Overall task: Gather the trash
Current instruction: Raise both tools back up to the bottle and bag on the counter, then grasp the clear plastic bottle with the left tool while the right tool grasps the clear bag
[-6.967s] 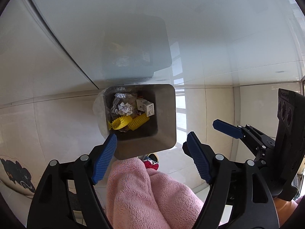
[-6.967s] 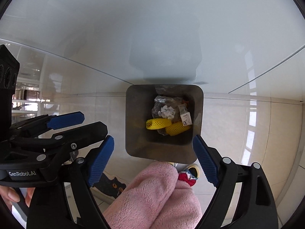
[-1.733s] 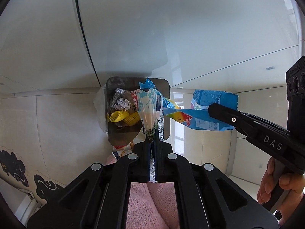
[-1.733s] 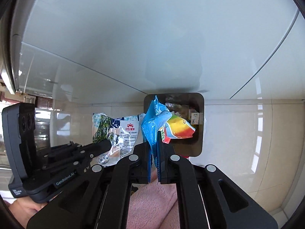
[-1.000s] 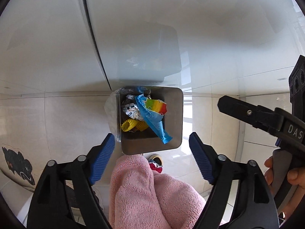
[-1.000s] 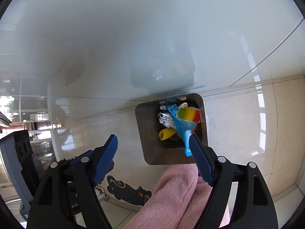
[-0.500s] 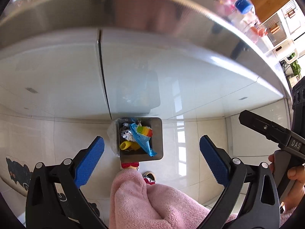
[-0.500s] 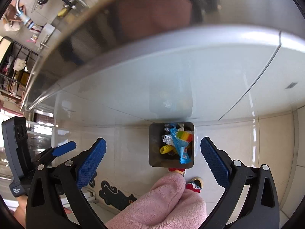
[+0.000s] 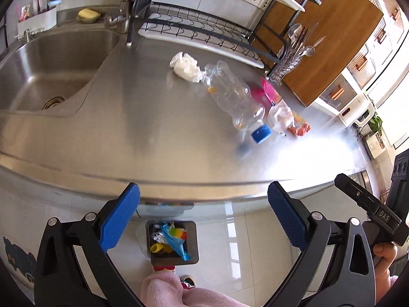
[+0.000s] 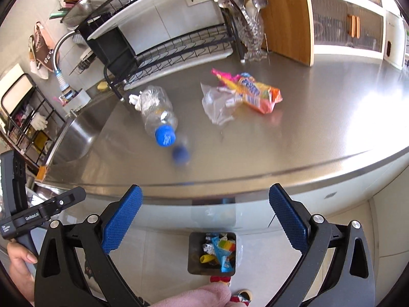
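Both jaws are held wide apart and empty, the left gripper (image 9: 203, 217) and right gripper (image 10: 204, 217) poised at the tabletop (image 9: 153, 133) edge, apparently ready for another pick. Below, one floor bin (image 10: 194, 268) is seen already holding wrappers. Farther off, four pieces are counted: one capped plastic bottle (image 10: 157, 112), one clear bag (image 10: 217, 105), one orange snack packet (image 10: 255, 93) and one white wad (image 9: 184, 66).

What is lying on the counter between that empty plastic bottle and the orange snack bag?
A crumpled clear plastic bag lies between the bottle and the orange snack bag; the right wrist view shows it best.
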`<state>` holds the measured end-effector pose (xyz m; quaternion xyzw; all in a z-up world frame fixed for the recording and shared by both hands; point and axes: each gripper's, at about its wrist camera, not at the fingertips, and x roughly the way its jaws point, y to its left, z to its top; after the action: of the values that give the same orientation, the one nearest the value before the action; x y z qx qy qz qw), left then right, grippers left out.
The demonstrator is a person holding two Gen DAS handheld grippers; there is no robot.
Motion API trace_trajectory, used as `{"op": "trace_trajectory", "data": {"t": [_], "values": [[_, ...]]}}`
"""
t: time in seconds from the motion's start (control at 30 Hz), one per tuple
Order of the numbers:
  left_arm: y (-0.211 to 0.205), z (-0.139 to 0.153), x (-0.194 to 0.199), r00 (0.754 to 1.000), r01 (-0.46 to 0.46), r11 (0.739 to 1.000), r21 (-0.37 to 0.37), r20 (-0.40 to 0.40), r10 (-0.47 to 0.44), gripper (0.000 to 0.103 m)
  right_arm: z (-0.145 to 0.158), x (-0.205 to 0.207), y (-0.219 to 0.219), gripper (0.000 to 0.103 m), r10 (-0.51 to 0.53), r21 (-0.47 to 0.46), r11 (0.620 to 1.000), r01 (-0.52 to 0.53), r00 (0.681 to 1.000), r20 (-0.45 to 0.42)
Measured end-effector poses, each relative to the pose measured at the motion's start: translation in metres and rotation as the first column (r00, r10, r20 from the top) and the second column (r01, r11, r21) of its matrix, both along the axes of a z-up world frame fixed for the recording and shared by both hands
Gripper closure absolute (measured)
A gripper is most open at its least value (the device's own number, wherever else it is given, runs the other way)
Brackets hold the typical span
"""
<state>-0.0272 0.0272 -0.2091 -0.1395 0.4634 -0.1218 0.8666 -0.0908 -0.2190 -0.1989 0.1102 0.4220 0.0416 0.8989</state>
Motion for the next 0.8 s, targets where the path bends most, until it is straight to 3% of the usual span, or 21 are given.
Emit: {"op": "trace_trajectory", "data": {"t": [0.2, 0.37, 0.57, 0.67, 0.8], "values": [[-0.015, 0.015, 0.048, 1.0, -0.009, 1.0, 0.011, 0.026, 0.009, 0.008, 0.019, 0.029, -0.008, 0.003, -0.007, -0.009, 1.0, 0.007, 0.999, 0.042], [-0.025, 0.021, 0.089, 1.0, -0.015, 1.0, 0.007, 0.009, 0.015, 0.008, 0.012, 0.058, -0.014, 0.004, -0.024, 0.018, 1.0, 0.024, 1.0, 0.018], [-0.05, 0.011, 0.13, 1.0, 0.023, 0.999, 0.037, -0.004, -0.023, 0.008, -0.01, 0.093, -0.016, 0.035, -0.003, 0.09, 0.996, 0.009, 0.998, -0.063], [-0.059, 0.003, 0.146, 0.999, 0.025, 0.998, 0.049, -0.025, -0.024, 0.008, -0.019, 0.107, -0.015, 0.042, -0.017, 0.08, 0.997, 0.023, 0.997, -0.08], [-0.068, -0.01, 0.163, 0.998, 0.015, 0.997, 0.077, -0.059, -0.01, 0.008, -0.027, 0.12, -0.021, 0.043, -0.055, 0.085, 0.994, 0.063, 0.994, -0.094]]}}
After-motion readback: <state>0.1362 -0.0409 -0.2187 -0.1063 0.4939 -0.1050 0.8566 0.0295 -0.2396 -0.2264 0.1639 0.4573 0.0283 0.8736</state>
